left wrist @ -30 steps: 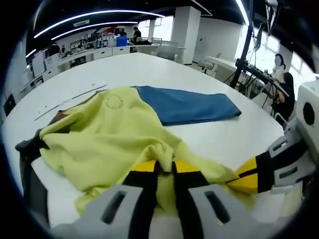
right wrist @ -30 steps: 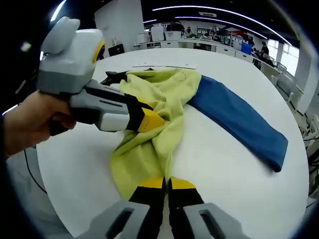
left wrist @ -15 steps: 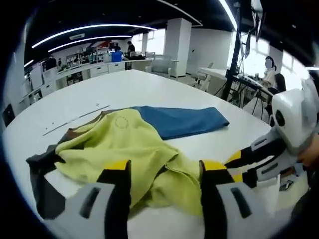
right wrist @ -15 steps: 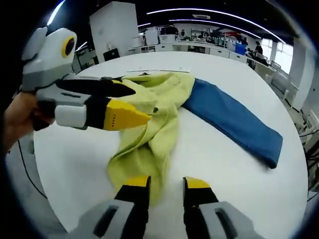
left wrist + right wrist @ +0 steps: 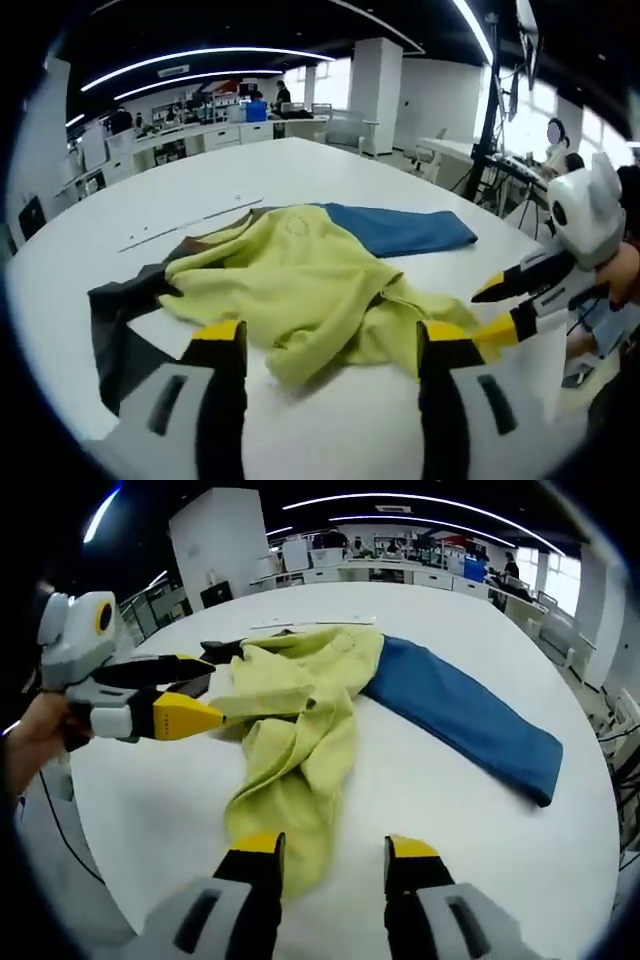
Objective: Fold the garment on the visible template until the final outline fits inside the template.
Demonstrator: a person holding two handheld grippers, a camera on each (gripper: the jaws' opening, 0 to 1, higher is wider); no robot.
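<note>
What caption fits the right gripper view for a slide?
Both grippers open: right gripper near crumpled yellow garment, left gripper alongside, blue cloth beyond.

Both views evenly lit from overhead. Curved ceiling light strips [image 5: 190, 62] arc from 10 to 1 o'clock in the left gripper view and from 11 to 2 o'clock in the right gripper view [image 5: 400, 498]; daylight windows [image 5: 615, 120] blown out near 3 o'clock. White table [image 5: 440, 780] reads bright with mild sheen, shadows soft and short under the yellow garment [image 5: 310, 290]. Strong fisheye bending toward the edges. Centre sharp; own jaws at 6 o'clock soft; far office slightly hazy
</note>
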